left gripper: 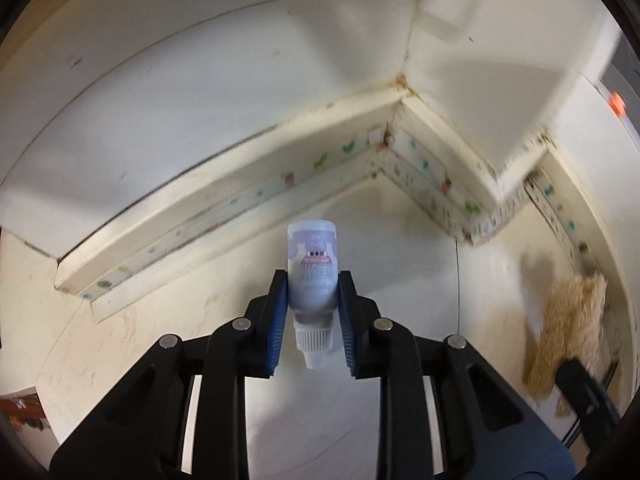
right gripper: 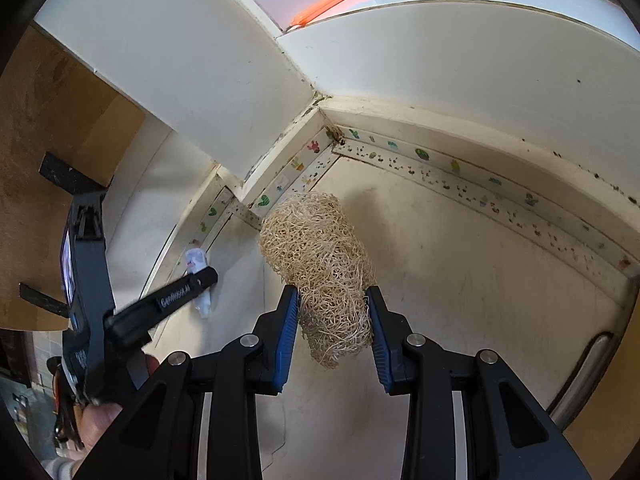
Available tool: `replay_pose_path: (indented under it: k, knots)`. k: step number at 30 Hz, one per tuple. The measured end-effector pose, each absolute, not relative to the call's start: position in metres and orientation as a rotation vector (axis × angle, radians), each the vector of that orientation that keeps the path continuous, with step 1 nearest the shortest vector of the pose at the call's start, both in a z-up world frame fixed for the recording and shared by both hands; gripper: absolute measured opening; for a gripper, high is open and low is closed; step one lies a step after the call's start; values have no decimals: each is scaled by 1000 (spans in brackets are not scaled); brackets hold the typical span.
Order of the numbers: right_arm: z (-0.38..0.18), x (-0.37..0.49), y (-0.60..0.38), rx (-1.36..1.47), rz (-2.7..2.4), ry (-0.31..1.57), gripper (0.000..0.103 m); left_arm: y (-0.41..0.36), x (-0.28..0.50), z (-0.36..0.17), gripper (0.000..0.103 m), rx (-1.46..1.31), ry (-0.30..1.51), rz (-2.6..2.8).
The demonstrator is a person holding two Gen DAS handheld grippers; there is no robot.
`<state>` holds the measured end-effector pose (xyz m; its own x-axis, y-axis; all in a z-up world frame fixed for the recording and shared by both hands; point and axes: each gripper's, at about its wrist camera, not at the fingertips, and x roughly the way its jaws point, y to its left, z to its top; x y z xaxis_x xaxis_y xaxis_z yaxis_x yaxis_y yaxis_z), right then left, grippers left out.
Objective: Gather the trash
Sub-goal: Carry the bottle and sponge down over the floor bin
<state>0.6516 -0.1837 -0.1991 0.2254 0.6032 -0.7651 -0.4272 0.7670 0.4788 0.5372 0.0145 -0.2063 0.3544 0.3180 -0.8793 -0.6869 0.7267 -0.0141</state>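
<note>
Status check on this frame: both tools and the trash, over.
Left tool shut on small bottle, cap toward camera. Right tool shut on loofah scrubber. Both held above the floor; nothing blocking.

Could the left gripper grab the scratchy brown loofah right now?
Probably not. The left gripper is already shut on the small bottle, so its jaws are full, and the right gripper already holds the loofah.

The bottle (left gripper: 311,276) is smooth translucent plastic with a glossy printed label and a ribbed white cap. The loofah (right gripper: 320,268) is dry, coarse tan fibre. At 12 o'clock, painted trim (right gripper: 460,172) looks matt, grimy.
</note>
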Motion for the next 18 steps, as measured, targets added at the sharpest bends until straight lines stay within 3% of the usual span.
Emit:
replay_pose_path:
  k: [12,18]
  knots:
    - [-169,570,-197,203,706,1119,33,-19,443,-172,21,-307,1035,436]
    - [-137,492,-205,218,678,1066,33,-17,344,-129,21,-251,1016,279]
